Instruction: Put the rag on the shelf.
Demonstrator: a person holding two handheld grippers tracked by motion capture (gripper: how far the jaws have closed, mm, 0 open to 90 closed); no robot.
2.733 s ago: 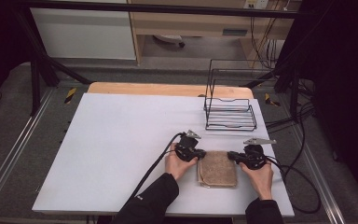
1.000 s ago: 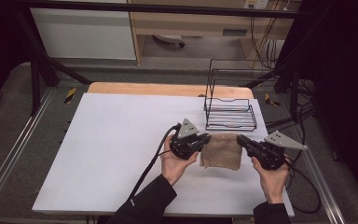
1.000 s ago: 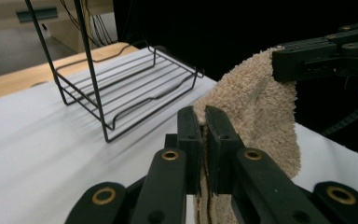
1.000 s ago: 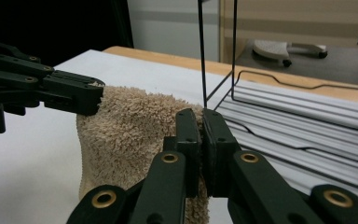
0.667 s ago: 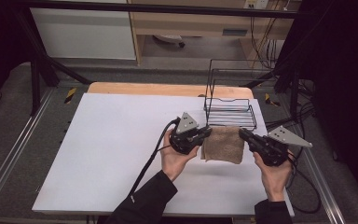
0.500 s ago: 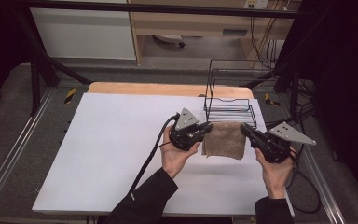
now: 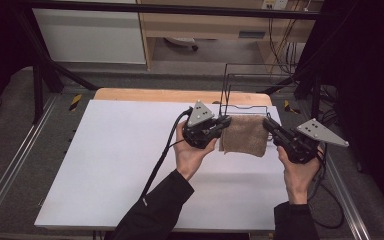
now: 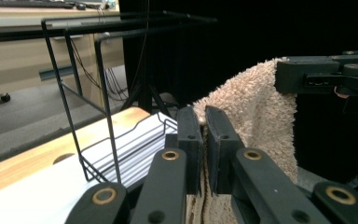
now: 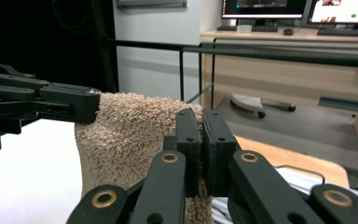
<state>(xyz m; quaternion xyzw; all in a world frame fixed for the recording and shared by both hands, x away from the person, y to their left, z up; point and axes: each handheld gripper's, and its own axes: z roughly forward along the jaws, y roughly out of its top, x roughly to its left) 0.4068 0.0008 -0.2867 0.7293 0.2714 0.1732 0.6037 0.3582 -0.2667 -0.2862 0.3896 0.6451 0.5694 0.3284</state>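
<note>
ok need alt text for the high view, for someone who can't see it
A person holds a beige towel stretched in the air between two hand-held grippers, the left gripper and right gripper each clamped on a top corner. It hangs over a white table, in front of a black wire rack.

Looped beige cloth pinched by matt black plastic jaws

The towel (image 7: 244,136) at centre right is showing a rough, fluffy terry pile; the left gripper (image 8: 204,122) and right gripper (image 9: 202,125) are looking like dull black plastic with brass-coloured rivets. The rack (image 7: 245,82) is reading as thin black-coated wire, the table (image 7: 105,150) as a smooth matt white sheet with a pale wooden edge at the top.
</note>
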